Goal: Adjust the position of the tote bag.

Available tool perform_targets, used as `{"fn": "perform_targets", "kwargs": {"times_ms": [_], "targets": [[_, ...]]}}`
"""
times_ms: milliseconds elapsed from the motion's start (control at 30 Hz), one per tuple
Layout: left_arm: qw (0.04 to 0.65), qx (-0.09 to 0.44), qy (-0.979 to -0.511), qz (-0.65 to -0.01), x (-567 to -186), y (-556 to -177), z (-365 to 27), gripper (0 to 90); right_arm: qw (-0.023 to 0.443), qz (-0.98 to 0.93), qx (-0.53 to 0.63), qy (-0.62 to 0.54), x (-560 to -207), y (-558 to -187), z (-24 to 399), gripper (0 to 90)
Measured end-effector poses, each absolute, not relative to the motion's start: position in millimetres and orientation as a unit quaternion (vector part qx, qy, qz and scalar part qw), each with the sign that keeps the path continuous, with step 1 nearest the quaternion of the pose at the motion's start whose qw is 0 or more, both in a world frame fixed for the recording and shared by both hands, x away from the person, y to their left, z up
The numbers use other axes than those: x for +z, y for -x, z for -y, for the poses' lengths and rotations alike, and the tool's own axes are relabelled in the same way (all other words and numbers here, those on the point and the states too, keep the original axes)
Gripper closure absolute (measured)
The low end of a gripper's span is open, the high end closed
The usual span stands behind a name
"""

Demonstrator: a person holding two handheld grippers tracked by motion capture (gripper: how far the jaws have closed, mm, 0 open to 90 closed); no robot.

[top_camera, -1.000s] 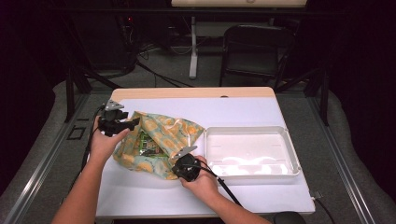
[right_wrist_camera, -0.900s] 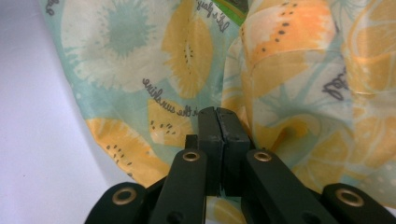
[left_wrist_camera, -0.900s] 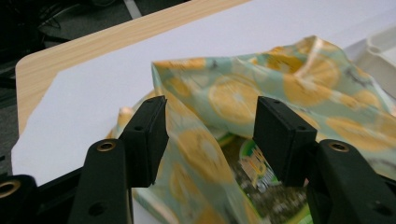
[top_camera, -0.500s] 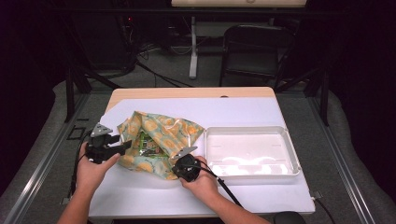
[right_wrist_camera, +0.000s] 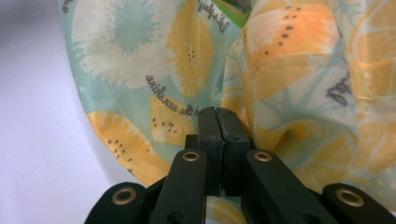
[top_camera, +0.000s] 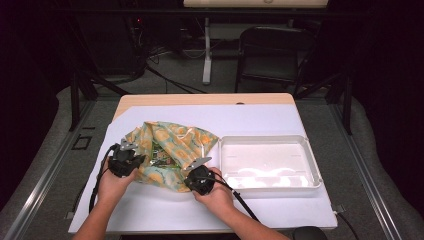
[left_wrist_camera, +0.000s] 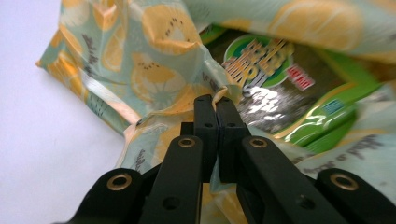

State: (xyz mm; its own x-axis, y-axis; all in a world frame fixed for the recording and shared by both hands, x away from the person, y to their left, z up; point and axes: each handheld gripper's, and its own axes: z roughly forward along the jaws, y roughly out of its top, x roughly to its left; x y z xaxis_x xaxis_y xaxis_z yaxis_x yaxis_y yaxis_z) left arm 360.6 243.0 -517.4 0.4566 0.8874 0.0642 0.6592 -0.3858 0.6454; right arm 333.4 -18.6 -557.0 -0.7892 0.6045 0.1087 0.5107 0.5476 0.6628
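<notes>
Green snack pkt [left_wrist_camera: 280, 79] inside citrus-print bag [top_camera: 172, 142]; tray [top_camera: 312, 165] empty.

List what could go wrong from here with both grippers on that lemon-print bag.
1. The left gripper is shut on just a thin fold at the mouth of the bag; the glossy film may slip free.
2. The green snack packet sits at the open mouth and could slide out onto the table if the bag is tilted.
3. The right gripper is also shut on the bag; pulling apart might tear it.
</notes>
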Motion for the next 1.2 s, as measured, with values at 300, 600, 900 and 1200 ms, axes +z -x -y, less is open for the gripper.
{"fn": "perform_targets", "kwargs": {"times_ms": [300,600,900,1200], "targets": [[0.224,0.199,-0.825,-0.479,-537,-349,-249,89.5,0.068,-0.876,0.356,-0.319,-557,-333,18,89.2],[0.214,0.205,-0.826,-0.479,-546,-341,-254,88.0,0.072,-0.874,0.359,-0.321,-557,-331,18,85.5],[0.216,0.204,-0.826,-0.478,-545,-342,-253,85.3,0.071,-0.852,0.409,-0.318,-527,-325,24,79.2],[0.221,0.207,-0.825,-0.477,-545,-341,-253,83.5,0.083,-0.847,0.438,-0.291,-502,-331,-8,81.7]]}}
